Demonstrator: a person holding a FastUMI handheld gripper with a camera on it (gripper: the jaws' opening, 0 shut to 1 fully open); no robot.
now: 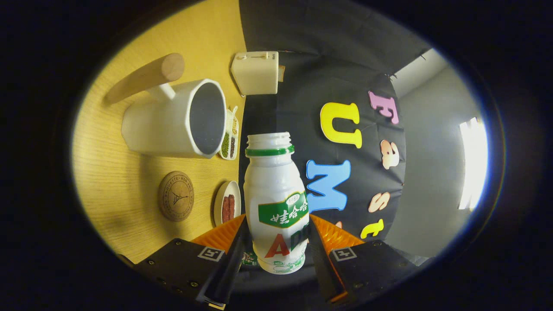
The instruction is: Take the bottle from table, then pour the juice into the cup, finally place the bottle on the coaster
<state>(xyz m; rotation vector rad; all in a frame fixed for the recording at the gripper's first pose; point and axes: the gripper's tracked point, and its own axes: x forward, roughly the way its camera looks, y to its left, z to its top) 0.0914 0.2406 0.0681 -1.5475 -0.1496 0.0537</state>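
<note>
Gripping the uncapped juice bottle (pixel 276 203), the gripper (pixel 276 242) has both fingers clamped on its sides, and the whole view is rolled sideways, so the bottle looks tipped toward the white cup (pixel 173 121). By my reading step 1 is done and pouring is under way or close; no juice stream is visible. The round coaster (pixel 176 196) waits bare beside the cup on the yellow wood-grain table (pixel 125 207), with grey wall beyond.

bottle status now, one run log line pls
gripper: shut on bottle | bottle: uncapped, tipped sideways with the view, level with cup | coaster: bare
</note>
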